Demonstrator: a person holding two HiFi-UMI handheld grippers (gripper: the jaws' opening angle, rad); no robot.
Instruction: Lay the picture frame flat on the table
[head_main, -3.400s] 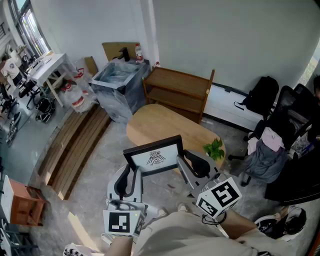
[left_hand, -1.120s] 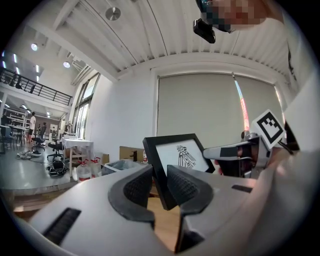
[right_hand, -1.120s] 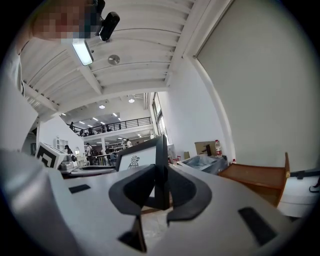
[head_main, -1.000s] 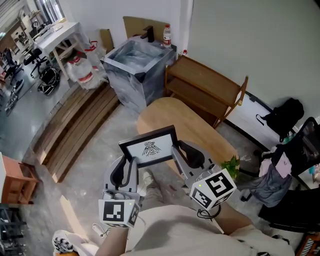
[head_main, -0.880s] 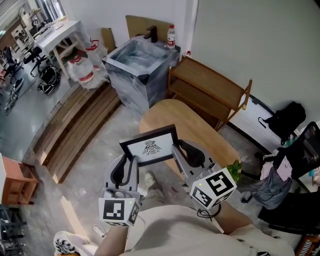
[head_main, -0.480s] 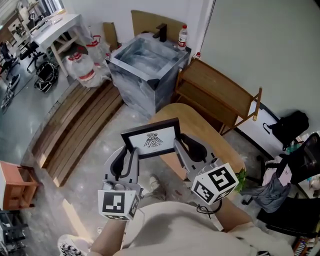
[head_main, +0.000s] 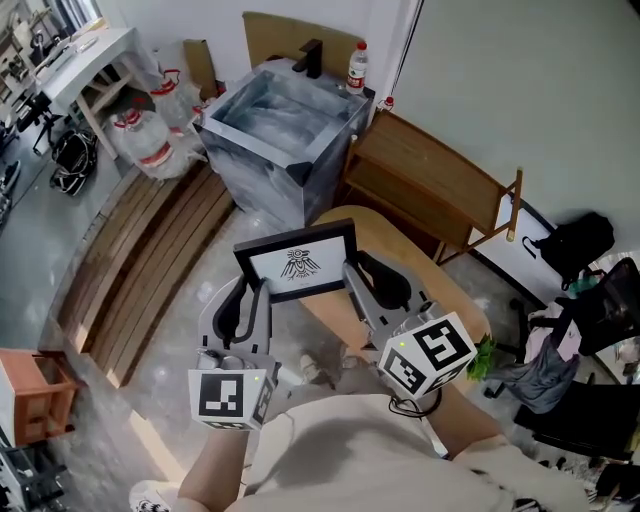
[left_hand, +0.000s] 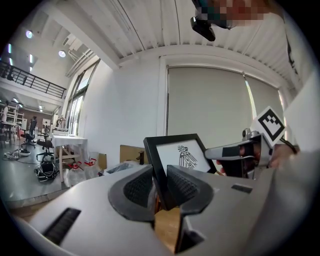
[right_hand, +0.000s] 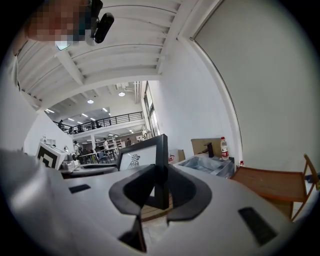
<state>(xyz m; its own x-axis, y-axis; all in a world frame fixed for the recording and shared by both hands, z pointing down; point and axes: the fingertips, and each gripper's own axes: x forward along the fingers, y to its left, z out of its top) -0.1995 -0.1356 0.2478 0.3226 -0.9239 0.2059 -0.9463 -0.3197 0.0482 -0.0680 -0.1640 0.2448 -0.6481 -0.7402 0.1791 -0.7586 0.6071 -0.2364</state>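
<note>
the picture frame, black-edged with a dark bird-like emblem on a white sheet, stands upright and a little tilted, its face turned toward us, held between the two grippers and not lying flat. the left gripper is clamped on the frame's left edge; in the left gripper view the dark ribbed pads of the left gripper press both sides of the frame near its lower corner. the right gripper is clamped on the frame's right edge, and in the right gripper view the frame stands edge-on between the jaws of the right gripper. below the frame, nearer to us, sit the grippers' marker cubes, one on the left and one on the right. just behind and to the right of the frame lies the oval wooden table; we cannot tell whether the frame's lower edge touches it. beyond the frame stands a grey marbled bin, with a red-capped bottle behind it. to the right beyond the frame is a wooden shelf unit. left of the frame, wooden planks lie on the floor. a small green plant shows well right of the frame.
</note>
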